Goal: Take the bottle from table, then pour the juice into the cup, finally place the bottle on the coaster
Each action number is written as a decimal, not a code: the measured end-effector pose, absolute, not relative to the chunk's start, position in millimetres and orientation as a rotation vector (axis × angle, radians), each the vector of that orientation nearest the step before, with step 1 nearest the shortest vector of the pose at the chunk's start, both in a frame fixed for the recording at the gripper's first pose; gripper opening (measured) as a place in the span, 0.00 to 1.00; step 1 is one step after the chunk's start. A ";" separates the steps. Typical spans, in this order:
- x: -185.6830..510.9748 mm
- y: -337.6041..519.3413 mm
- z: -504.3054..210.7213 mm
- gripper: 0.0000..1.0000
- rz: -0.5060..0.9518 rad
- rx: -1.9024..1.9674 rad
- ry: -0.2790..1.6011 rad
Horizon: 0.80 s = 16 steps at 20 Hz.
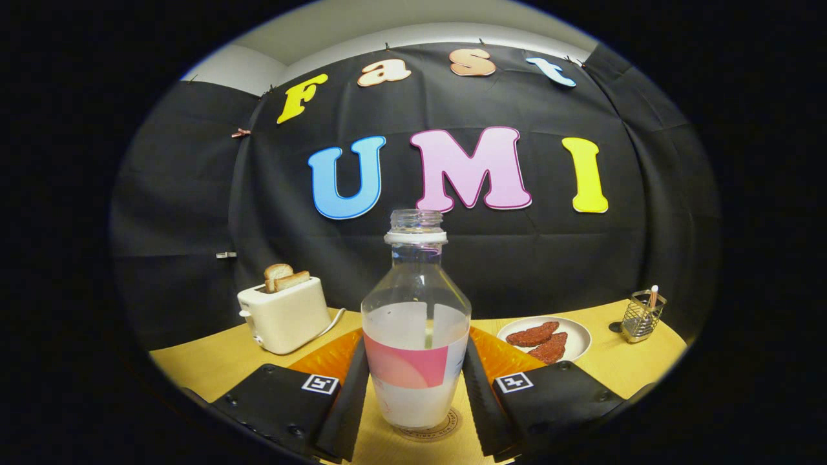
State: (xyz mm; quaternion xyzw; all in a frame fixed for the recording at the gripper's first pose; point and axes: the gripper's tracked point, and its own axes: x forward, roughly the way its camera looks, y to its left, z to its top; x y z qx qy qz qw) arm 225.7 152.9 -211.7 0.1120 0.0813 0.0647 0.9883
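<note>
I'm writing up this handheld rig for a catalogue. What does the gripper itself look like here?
The gripper has two broad housings with rounded corners and small screws. Each carries a square white tag printed with a black pattern. Its fingers are long, narrow, ribbed strips, one on each side of the bottle.

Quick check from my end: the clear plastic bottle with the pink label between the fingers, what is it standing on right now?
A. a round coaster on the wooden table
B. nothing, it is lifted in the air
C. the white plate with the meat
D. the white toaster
A: the clear plastic bottle with the pink label stands upright with its base on the round coaster, and the gripper has a finger close on each side of it.
</note>
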 end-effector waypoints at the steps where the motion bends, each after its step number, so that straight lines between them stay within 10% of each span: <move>1: 228.0 151.9 -220.7 0.73 0.131 0.231 0.170; 16: 242.6 165.0 -290.2 0.74 0.165 0.213 0.214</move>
